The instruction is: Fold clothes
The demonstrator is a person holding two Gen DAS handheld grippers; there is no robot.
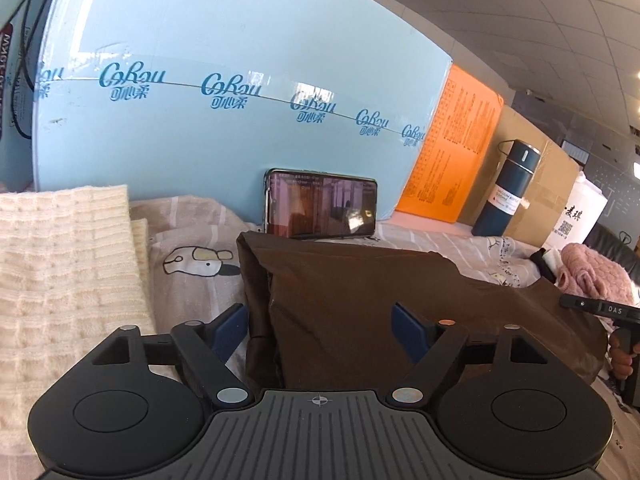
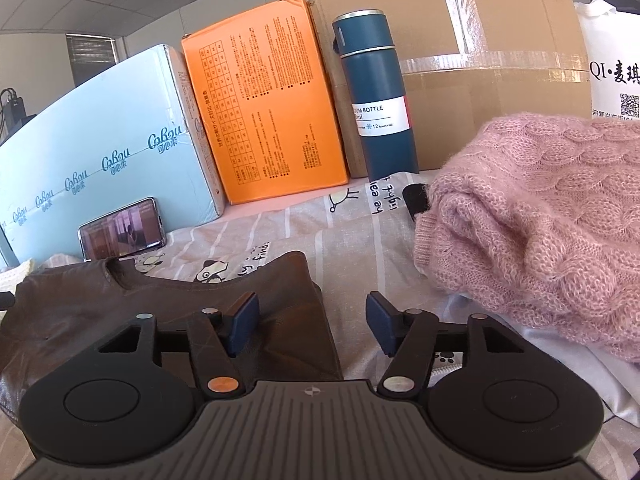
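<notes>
Brown shirt under open left gripper

Looked like an office storeroom: grid ceiling tiles, stacked cartons, a bedsheet-covered worktable.

brown folded garment on the printed bedsheet | smartphone propped just behind garment, leaning on pale blue carton | cream knitted blanket left of garment | pink cable-knit sweater right of garment | dark blue vacuum bottle behind and right of garment, before brown cardboard box
</notes>
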